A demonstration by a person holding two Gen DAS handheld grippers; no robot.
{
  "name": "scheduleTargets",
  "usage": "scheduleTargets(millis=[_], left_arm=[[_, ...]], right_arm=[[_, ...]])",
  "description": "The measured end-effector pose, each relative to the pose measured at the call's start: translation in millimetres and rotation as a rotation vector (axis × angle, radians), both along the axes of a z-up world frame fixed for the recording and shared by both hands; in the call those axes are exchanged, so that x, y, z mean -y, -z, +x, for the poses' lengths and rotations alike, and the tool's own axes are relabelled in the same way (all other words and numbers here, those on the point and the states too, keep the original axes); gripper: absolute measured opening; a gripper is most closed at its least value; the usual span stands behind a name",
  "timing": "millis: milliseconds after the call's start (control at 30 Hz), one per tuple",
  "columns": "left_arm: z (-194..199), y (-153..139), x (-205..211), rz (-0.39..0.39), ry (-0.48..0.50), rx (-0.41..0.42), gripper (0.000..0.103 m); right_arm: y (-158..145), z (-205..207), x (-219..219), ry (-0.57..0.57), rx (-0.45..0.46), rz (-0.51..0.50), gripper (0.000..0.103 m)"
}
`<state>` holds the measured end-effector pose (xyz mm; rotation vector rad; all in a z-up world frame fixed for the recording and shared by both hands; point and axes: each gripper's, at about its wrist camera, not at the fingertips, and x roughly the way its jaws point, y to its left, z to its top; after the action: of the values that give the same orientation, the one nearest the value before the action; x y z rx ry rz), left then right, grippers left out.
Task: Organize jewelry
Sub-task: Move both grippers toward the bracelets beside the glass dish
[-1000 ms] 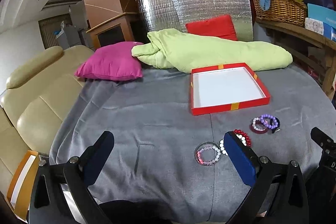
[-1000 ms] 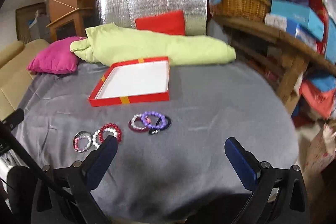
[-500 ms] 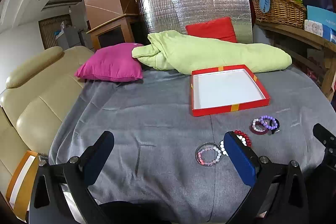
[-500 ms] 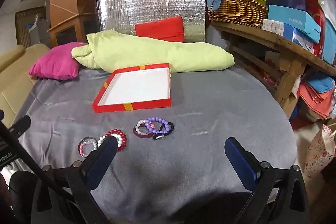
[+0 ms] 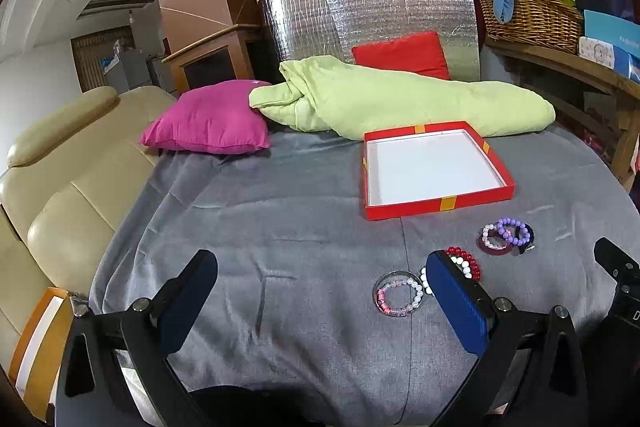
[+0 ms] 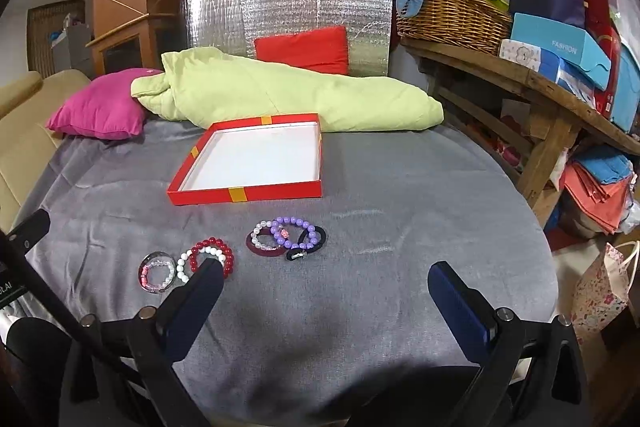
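Observation:
A shallow red box point(image 5: 436, 205) point(image 6: 244, 194) with a white inside lies empty on the grey cloth. In front of it lie two clusters of bracelets. One cluster holds a purple bead bracelet point(image 6: 291, 227) point(image 5: 509, 227), a maroon ring and a black hair tie point(image 6: 314, 239). The other holds a red bead bracelet point(image 6: 212, 253) point(image 5: 466, 261), a white bead bracelet and a pink one inside a clear bangle point(image 6: 157, 273) point(image 5: 398, 294). My left gripper point(image 5: 320, 301) hovers open, its right finger just beside the red and white beads. My right gripper point(image 6: 324, 301) is open and empty, near the cloth's front.
A pale green blanket point(image 6: 280, 99), a magenta cushion point(image 5: 208, 123) and a red cushion point(image 6: 304, 49) lie behind the box. A beige sofa point(image 5: 52, 179) stands to the left. A wooden shelf point(image 6: 520, 83) with a wicker basket and boxes runs along the right.
Both views have tilted up and drawn back slightly, so the bracelets sit lower and more central in the right wrist view. Nothing on the cloth has moved.

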<state>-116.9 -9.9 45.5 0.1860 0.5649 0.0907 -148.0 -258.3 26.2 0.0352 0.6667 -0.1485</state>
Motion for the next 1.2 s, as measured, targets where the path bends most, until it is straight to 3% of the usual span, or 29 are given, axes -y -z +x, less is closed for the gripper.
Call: scheduleTargets(millis=[1200], left_arm=[[15, 20, -2, 0.011, -0.003, -0.051, 0.103]], right_arm=[[17, 10, 16, 0.039, -0.027, 0.038, 0.103]])
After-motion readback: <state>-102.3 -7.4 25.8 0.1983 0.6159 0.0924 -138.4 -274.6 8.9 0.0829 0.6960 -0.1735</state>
